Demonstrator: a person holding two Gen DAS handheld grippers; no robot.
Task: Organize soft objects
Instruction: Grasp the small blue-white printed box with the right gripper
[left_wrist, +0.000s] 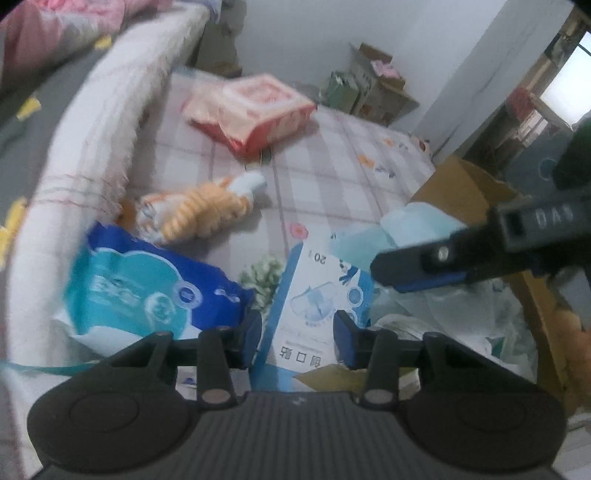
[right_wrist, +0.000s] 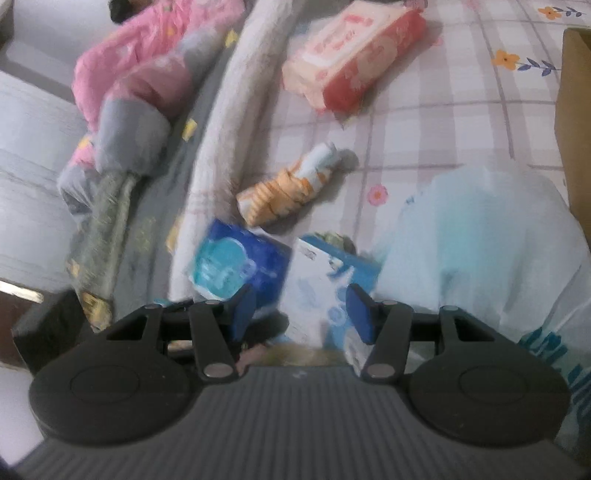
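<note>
Soft packs lie scattered on my checked bedsheet (left_wrist: 332, 177): a red tissue pack (left_wrist: 255, 110) farthest off, an orange-and-white roll (left_wrist: 207, 210) nearer, then a blue pack (left_wrist: 147, 291) against the rolled white blanket (left_wrist: 85, 147), and just beside it a white-and-blue box (left_wrist: 314, 299). On the box I can read "20" printed upside down near its top edge, plus a row of large characters along the near edge that I cannot make out for certain; lettering on the blue and red packs is too blurred. My left gripper (left_wrist: 297, 332) points down at the box, fingers standing apart with the box between them; I cannot tell whether the pads touch it. In the right wrist view my right gripper (right_wrist: 301, 308) likewise straddles the same box (right_wrist: 321, 291), fingers apart, contact unclear through blur. The right gripper's finger (left_wrist: 417, 266) shows in the left view, reaching in from the right above the box, with "DAS" partly legible on its body. A pale blue plastic bag (right_wrist: 491, 240) bulges right of the box, teal letters on it unreadable. Cardboard (left_wrist: 461, 188) stands behind the bag. Pink bedding (right_wrist: 147, 59) lies beyond the blanket.
</note>
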